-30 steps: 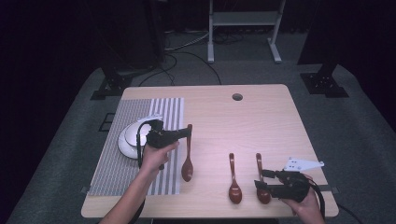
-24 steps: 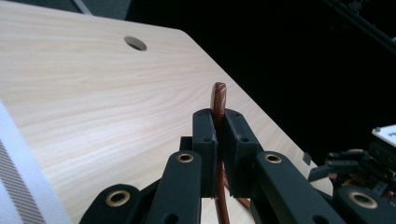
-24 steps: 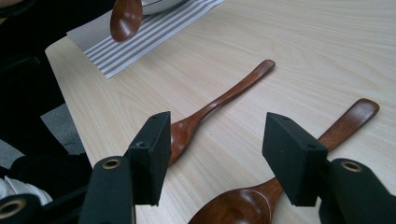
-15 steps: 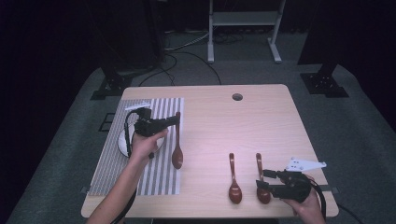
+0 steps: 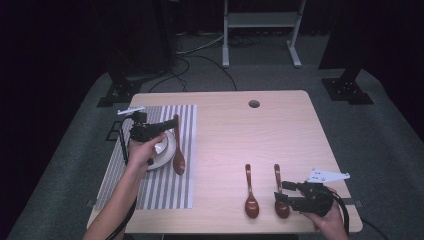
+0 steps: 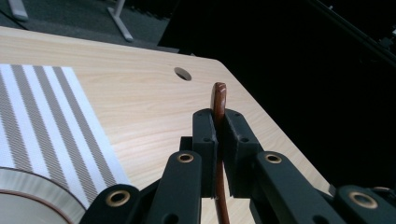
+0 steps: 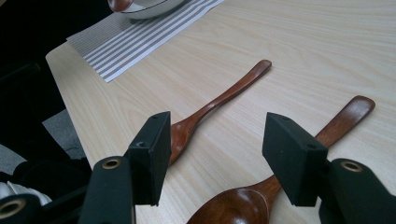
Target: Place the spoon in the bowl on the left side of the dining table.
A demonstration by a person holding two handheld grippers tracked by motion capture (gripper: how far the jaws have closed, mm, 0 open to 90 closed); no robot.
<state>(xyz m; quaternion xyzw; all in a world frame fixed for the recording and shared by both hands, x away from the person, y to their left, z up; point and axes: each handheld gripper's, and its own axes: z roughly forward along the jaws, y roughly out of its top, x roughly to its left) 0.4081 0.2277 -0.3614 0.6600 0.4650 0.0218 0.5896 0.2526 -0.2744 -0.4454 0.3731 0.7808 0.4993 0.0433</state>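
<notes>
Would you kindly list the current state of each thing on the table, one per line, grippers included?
Left gripper: shut on the handle of a brown wooden spoon, which hangs bowl-down over the striped mat.
Right gripper: open, jaws either side of the rightmost wooden spoon's bowl.
Middle wooden spoon: lying flat on the table, untouched.
White round plate: resting on the grey-and-white striped placemat.

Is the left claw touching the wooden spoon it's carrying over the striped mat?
Touching. In the left gripper view, the left claw has both black pads pressed flat against the spoon handle, with no gap either side; the handle tip sticks up above them.
</notes>
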